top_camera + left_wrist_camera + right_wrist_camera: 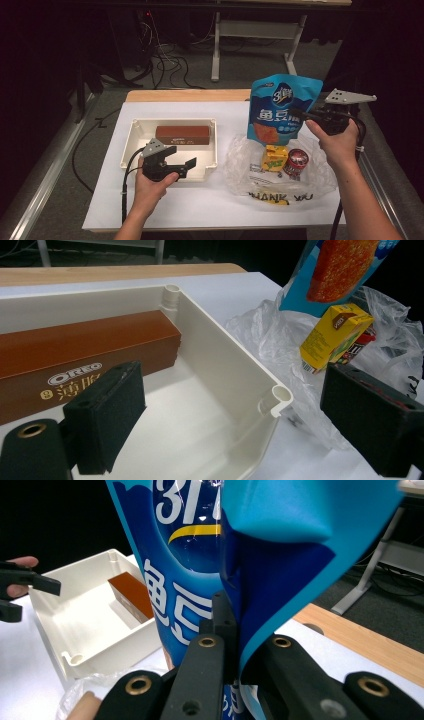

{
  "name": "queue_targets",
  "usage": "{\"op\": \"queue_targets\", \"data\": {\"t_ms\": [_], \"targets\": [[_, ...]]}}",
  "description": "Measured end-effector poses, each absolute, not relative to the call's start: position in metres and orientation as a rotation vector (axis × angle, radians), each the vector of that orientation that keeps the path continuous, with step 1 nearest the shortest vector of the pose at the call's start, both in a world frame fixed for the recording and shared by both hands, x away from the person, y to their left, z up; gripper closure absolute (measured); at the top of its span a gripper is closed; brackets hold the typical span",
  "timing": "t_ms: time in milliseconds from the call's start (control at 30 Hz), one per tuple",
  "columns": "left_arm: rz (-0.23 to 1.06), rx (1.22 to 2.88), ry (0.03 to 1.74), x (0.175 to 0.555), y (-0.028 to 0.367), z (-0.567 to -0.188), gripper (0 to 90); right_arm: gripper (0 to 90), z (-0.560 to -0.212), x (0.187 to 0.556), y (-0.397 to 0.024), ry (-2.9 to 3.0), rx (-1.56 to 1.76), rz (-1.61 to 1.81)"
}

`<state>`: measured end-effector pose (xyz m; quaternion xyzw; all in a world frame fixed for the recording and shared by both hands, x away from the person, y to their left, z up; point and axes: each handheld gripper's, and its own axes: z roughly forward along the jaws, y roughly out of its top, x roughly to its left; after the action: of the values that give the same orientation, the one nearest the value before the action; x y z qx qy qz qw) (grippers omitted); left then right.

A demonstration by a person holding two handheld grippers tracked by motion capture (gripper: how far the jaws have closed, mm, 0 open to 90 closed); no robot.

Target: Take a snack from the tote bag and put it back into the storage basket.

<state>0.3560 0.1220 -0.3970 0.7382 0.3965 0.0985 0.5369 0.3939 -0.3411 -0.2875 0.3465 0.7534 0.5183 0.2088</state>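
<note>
High view: right gripper (306, 116) clamped on light, crinkly, slippery blue foil snack pouch's (280, 107) edge above clear plastic bag (240, 170); left gripper (186, 166) apart.

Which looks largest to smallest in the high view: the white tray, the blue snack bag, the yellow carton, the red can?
1. white tray
2. blue snack bag, though held up nearer the camera
3. yellow carton and red can: alike, unranked

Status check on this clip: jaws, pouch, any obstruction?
Right gripper shut on blue snack pouch, lifted above plastic bag. Left gripper open over white bin. Nothing blocking.
</note>
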Motion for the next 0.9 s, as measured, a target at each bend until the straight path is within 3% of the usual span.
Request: {"op": "queue_targets", "data": {"t_ms": [900], "targets": [[0.310,1.702,0.837,0.357,0.108,-0.360,20.1,90.0,-0.271,0.392,-0.278,2.115,0.894,1.537]]}}
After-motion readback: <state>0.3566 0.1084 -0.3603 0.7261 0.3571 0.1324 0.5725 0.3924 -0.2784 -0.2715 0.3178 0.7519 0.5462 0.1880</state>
